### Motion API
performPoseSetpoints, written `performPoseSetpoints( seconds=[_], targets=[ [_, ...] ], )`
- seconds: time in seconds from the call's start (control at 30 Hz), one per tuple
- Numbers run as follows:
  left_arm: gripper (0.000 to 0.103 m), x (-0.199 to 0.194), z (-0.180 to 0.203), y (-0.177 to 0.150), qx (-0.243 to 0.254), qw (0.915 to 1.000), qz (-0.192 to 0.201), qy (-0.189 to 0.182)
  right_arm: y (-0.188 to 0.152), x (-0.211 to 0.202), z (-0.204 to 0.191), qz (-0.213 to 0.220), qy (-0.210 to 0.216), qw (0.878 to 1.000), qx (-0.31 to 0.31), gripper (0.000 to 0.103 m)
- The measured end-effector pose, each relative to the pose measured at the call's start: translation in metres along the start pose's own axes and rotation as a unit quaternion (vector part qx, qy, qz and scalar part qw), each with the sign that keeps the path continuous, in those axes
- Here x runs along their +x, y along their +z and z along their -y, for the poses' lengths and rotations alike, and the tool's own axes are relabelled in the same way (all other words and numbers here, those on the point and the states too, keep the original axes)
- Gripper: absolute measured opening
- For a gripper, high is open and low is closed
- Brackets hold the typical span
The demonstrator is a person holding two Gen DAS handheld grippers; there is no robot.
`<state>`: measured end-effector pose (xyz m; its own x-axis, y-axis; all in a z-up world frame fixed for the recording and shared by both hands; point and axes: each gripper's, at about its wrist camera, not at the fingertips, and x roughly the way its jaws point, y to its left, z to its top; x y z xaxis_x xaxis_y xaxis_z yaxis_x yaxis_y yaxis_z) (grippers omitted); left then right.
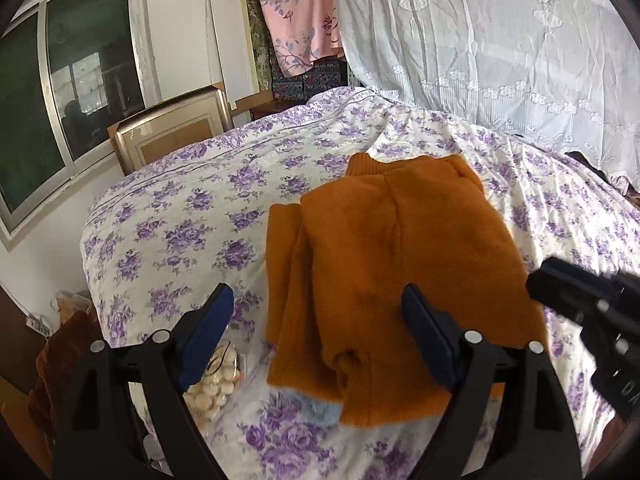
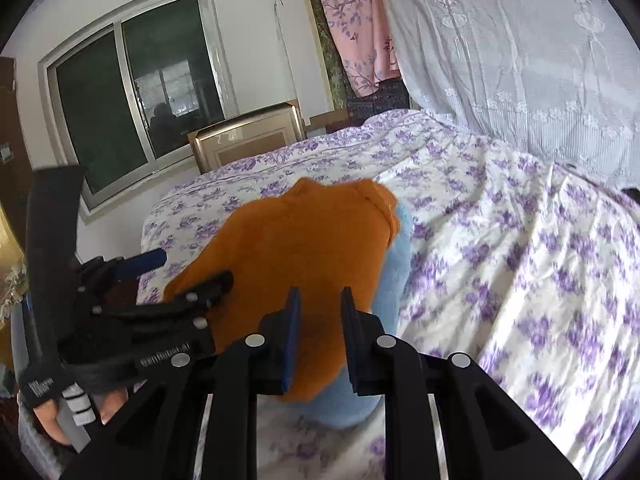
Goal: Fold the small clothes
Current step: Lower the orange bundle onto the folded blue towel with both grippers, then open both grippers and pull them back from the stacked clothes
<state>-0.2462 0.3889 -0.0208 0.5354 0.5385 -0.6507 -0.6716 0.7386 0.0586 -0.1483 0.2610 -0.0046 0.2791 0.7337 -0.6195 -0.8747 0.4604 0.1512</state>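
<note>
A folded orange knit garment (image 1: 384, 264) lies on the purple-flowered bedspread (image 1: 180, 216); it also shows in the right wrist view (image 2: 304, 248), resting on a light blue garment (image 2: 394, 264). My left gripper (image 1: 318, 312) is open, its fingers spread on either side of the orange garment's near left part, holding nothing. In the right wrist view the left gripper (image 2: 188, 268) appears at the garment's left edge. My right gripper (image 2: 320, 320) is open by a narrow gap above the orange garment's near edge, empty. Its black body shows at the right in the left wrist view (image 1: 592, 304).
A bag of pale round pieces (image 1: 216, 384) lies on the bed near my left finger. A gold-framed board (image 1: 172, 132) leans under the window (image 1: 56, 92). A white lace curtain (image 1: 500, 48) hangs at the back right. Brown cloth (image 1: 60, 364) lies off the bed's left edge.
</note>
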Motion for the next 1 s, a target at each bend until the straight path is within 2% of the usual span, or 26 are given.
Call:
performPoseSetpoints(
  seconds=[0.2, 0.33, 0.53, 0.63, 0.7, 1.0],
  targets=[
    [0.088, -0.006, 0.005, -0.011, 0.005, 0.9999, -0.011, 0.002, -0.015, 0.000, -0.001, -0.013, -0.003, 1.000, 0.012, 0.022],
    [0.088, -0.009, 0.003, -0.017, -0.001, 0.9999, -0.014, -0.001, -0.015, -0.017, 0.003, -0.003, 0.003, 1.000, 0.027, 0.022],
    [0.088, -0.029, 0.009, -0.019, -0.003, 0.9998, -0.001, -0.019, -0.021, -0.040, 0.005, 0.009, 0.000, 0.999, 0.036, 0.023],
    [0.088, -0.037, 0.016, -0.020, 0.005, 0.9997, 0.007, -0.021, -0.023, -0.050, 0.002, 0.016, 0.003, 0.999, 0.034, 0.027],
    [0.088, -0.043, 0.018, -0.020, 0.007, 0.9997, 0.010, -0.023, -0.025, -0.058, 0.000, 0.022, 0.004, 0.999, 0.032, 0.034],
    [0.089, -0.065, 0.020, -0.020, 0.006, 0.9995, 0.022, -0.024, -0.037, -0.080, -0.004, 0.036, 0.014, 0.999, 0.038, 0.034]
  ],
)
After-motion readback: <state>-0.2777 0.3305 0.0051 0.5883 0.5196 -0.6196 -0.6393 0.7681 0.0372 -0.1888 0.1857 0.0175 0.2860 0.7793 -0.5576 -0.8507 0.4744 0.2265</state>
